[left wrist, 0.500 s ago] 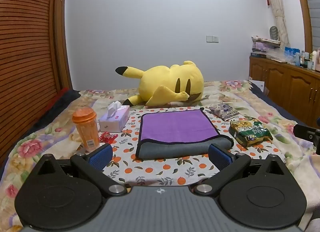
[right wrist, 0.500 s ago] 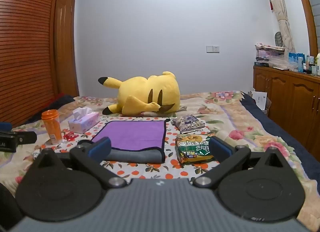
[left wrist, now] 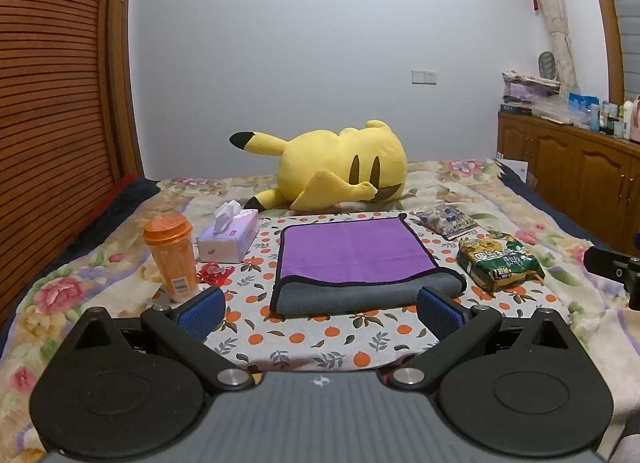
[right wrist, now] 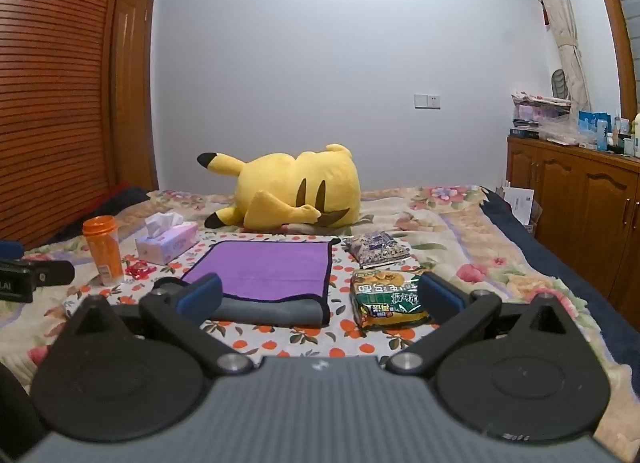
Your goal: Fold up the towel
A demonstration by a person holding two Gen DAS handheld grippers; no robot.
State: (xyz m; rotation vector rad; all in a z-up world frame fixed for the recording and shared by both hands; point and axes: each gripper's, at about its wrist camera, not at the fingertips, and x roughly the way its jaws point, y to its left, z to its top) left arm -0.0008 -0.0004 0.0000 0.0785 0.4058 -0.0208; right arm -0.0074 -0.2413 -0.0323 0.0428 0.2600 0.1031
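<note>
A towel (left wrist: 354, 251), purple on top with a grey underside and black edging, lies folded over on the orange-print cloth (left wrist: 320, 339) on the bed; its grey fold faces me. It also shows in the right wrist view (right wrist: 264, 269). My left gripper (left wrist: 320, 309) is open and empty, held just in front of the towel's near fold. My right gripper (right wrist: 320, 297) is open and empty, hovering to the right of the towel, over its near right corner and a snack bag.
An orange cup (left wrist: 171, 257), tissue box (left wrist: 228, 237) and red wrapper (left wrist: 214, 273) lie left of the towel. A green-yellow snack bag (left wrist: 500, 261) and a purple packet (left wrist: 446, 220) lie right. A yellow plush (left wrist: 340, 171) lies behind. Wooden cabinets (left wrist: 580, 179) stand at the right.
Both views have risen and pulled back slightly from the towel. The towel and other objects have not moved. Both grippers stay open.
</note>
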